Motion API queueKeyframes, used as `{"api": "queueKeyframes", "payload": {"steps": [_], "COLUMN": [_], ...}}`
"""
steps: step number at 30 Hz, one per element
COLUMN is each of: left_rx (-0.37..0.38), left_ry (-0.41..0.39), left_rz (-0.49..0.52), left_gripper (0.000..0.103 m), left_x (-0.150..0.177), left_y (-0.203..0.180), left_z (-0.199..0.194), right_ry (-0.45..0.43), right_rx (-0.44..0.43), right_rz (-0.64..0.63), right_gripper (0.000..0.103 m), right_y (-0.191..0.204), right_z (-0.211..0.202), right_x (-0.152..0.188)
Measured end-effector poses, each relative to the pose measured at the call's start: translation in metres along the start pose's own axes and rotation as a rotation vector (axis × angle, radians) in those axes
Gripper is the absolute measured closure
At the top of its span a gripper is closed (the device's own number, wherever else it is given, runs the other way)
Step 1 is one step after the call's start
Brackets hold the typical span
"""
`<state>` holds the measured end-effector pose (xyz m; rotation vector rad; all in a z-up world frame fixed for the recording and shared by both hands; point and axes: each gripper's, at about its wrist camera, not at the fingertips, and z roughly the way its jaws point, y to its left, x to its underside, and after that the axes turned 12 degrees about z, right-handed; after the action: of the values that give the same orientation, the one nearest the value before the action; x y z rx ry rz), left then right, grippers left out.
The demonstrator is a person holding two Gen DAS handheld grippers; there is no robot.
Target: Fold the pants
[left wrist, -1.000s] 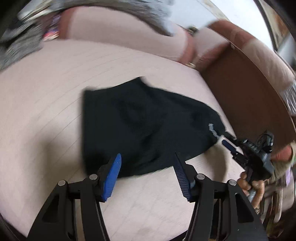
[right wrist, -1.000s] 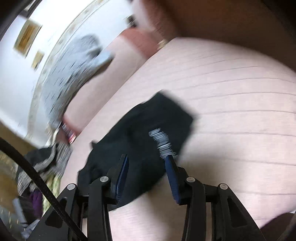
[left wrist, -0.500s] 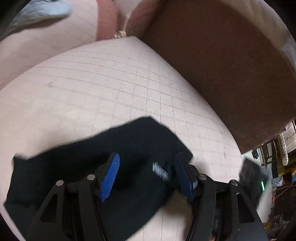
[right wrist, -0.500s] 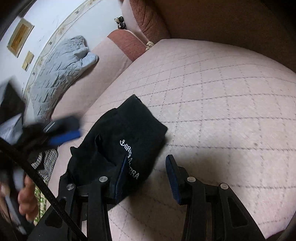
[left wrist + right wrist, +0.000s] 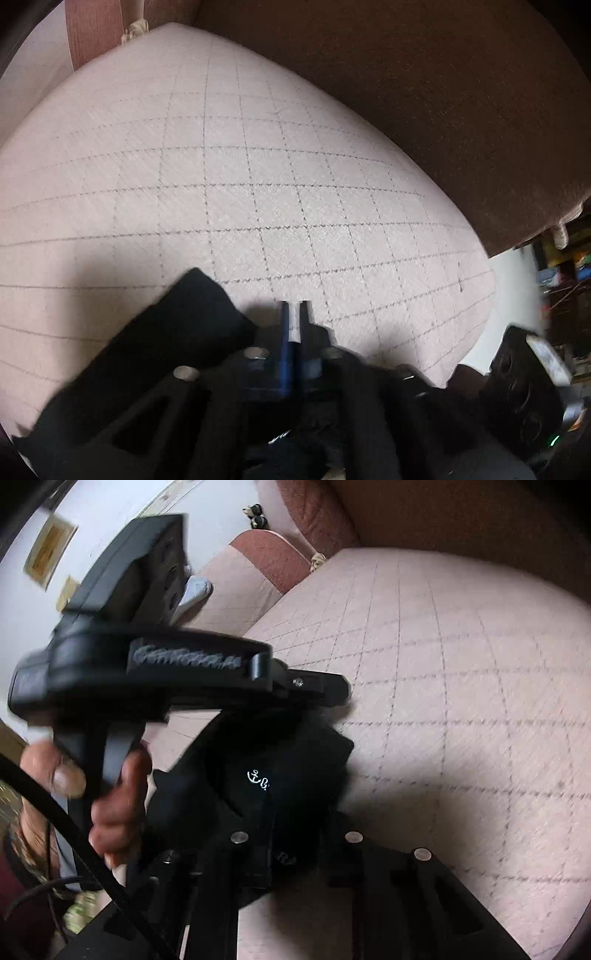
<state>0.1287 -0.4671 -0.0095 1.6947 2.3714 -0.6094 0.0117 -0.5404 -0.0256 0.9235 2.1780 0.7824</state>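
Note:
The black pants [image 5: 280, 775] lie folded on the pink quilted cushion [image 5: 461, 664], a small white anchor logo on top. In the left wrist view a corner of them [image 5: 184, 317] shows at lower left. My left gripper [image 5: 294, 314] is shut, its blue pads together over the pants' edge; whether cloth is pinched is hidden. It also crosses the right wrist view [image 5: 325, 688], held by a hand above the pants. My right gripper [image 5: 295, 834] is low over the pants, and the black cloth hides its fingertips.
A brown sofa back [image 5: 443, 92] borders the cushion on the far side. A reddish armrest [image 5: 277, 554] and a white wall with framed pictures [image 5: 48, 554] lie beyond. Cluttered shelves [image 5: 569, 266] stand off the cushion's right edge.
My left gripper has closed from wide open and dropped onto the pants' edge. My right gripper has pushed forward onto the pants, and the left tool now crosses its view.

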Motion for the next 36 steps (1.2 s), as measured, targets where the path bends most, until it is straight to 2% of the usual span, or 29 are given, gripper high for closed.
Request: {"api": "queueKeyframes", "payload": {"steps": [5,9,15,19,21,25,26,28,29,31,36], "left_rx": [-0.015,-0.017,-0.039,-0.044,-0.068,-0.09,-0.081,-0.049,-0.033,-0.027,-0.089], "left_ry": [-0.08,-0.173,-0.33,-0.384,-0.379,-0.371,-0.37,-0.354,-0.333,-0.275,-0.057], "left_rz": [0.015,-0.024,-0.195,-0.301,-0.325,-0.314,-0.311,-0.305,-0.296,-0.257,-0.106], "left_gripper": [0.103,0.103,0.103,0.103,0.1,0.06,0.055,0.05,0.045,0.042,0.042], "left_x": [0.028,0.056,0.129,0.175,0.19,0.192,0.188,0.179,0.169,0.149,0.099], "left_y": [-0.018,-0.013,0.025,0.046,0.049,0.045,0.043,0.043,0.04,0.033,0.009], "left_z": [-0.044,-0.094,-0.159,-0.178,-0.183,-0.184,-0.181,-0.172,-0.163,-0.14,-0.075], "right_ry": [0.011,0.026,0.073,0.109,0.106,0.091,0.093,0.098,0.103,0.113,0.132], "right_rx": [-0.038,-0.06,-0.099,-0.073,-0.042,0.018,0.024,0.034,0.032,0.02,-0.027], "right_rz": [-0.042,-0.099,-0.293,-0.436,-0.475,-0.457,-0.45,-0.431,-0.423,-0.403,-0.357], "right_gripper": [0.086,0.087,0.087,0.087,0.087,0.087,0.087,0.087,0.087,0.087,0.087], "right_y": [0.019,0.05,0.129,0.166,0.17,0.149,0.141,0.126,0.122,0.109,0.09], "right_z": [-0.012,-0.018,-0.018,-0.006,-0.001,-0.002,-0.005,-0.007,-0.008,-0.009,-0.003], "right_x": [0.005,0.015,0.046,0.08,0.092,0.096,0.098,0.099,0.1,0.1,0.096]}}
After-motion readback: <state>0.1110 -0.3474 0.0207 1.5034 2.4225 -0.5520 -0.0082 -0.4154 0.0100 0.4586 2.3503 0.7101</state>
